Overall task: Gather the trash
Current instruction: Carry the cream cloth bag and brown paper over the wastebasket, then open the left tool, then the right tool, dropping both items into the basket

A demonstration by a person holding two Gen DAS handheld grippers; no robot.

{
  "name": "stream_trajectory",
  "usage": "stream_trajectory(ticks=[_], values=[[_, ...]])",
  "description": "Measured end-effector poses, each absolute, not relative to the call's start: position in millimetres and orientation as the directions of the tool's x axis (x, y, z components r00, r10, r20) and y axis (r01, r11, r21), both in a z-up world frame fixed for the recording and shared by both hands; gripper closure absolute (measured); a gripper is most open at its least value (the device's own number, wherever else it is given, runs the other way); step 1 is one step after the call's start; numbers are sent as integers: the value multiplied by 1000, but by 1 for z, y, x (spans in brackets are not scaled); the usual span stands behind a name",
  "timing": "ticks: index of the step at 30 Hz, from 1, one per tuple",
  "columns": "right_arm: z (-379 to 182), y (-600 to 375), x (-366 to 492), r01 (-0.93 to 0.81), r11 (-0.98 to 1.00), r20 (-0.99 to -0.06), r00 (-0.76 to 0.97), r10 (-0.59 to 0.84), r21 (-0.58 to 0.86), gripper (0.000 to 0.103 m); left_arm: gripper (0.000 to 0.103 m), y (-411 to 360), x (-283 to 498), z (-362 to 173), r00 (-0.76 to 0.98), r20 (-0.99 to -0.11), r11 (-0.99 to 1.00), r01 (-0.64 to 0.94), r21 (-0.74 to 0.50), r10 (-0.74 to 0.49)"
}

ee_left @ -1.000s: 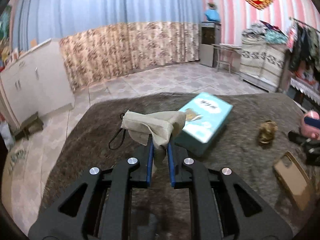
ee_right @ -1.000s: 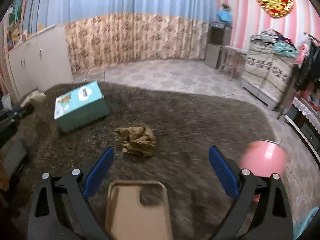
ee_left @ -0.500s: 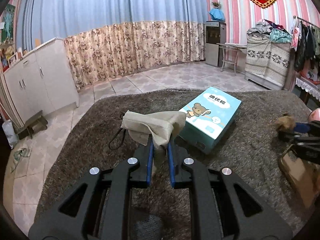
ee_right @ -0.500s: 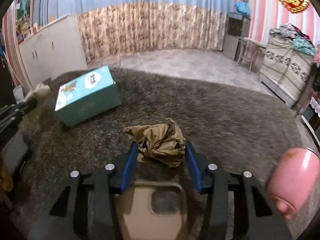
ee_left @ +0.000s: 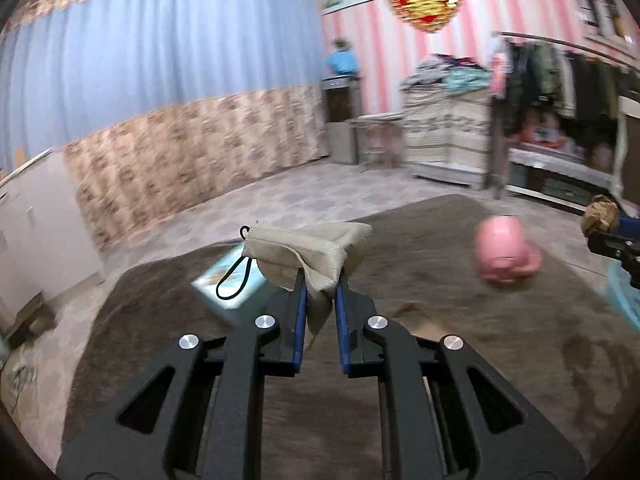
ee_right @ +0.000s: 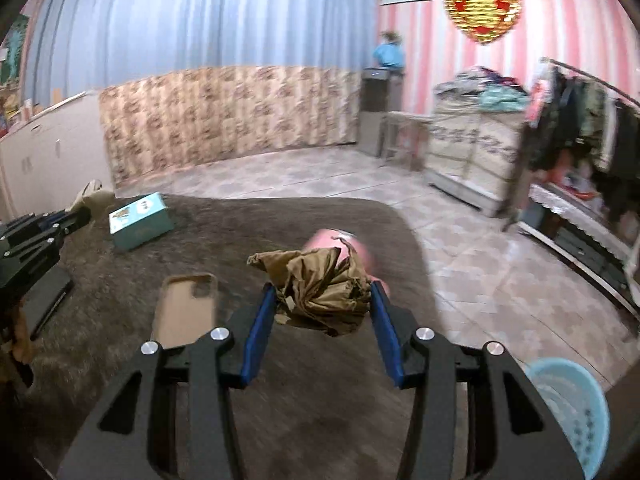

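**Two pieces of trash being carried, one in each claw**

In the left wrist view, the left claw is being held nearly closed on a beige face mask, pinched by a lower fold so that the rest is draping over the fingertips and its black ear loop is dangling at centre left. The thin pinch is judged suited to something so limp and flat.

In the right wrist view, the right claw is being held at a medium opening around a crumpled brown paper wad, which is being squeezed between the blue pads; the wider gap is being dictated by the bulk of the wad. Both items are being kept lifted clear of the brown carpeted table.

A pale blue basket is showing at the lower right of the right wrist view, and is judged to be the likely receptacle, which would explain why both loads are being held aloft rather than set down.

The teal box, the phone case and the pink cup are being left on the table, presumably because they are not being counted as trash.
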State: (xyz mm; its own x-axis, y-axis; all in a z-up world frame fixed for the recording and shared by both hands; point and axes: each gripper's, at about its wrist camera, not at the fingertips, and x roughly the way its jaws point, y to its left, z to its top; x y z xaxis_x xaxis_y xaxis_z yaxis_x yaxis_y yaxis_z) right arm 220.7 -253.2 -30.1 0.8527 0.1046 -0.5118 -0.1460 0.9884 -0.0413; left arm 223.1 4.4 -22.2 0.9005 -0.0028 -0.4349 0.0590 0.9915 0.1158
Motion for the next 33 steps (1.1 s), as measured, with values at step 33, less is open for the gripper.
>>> stream_trajectory(ticks=[33], values=[[-86,-528,106,490,867,-526,763,-375,92,55,91,-334,181,-57,700,-531,822,569,11,-477]])
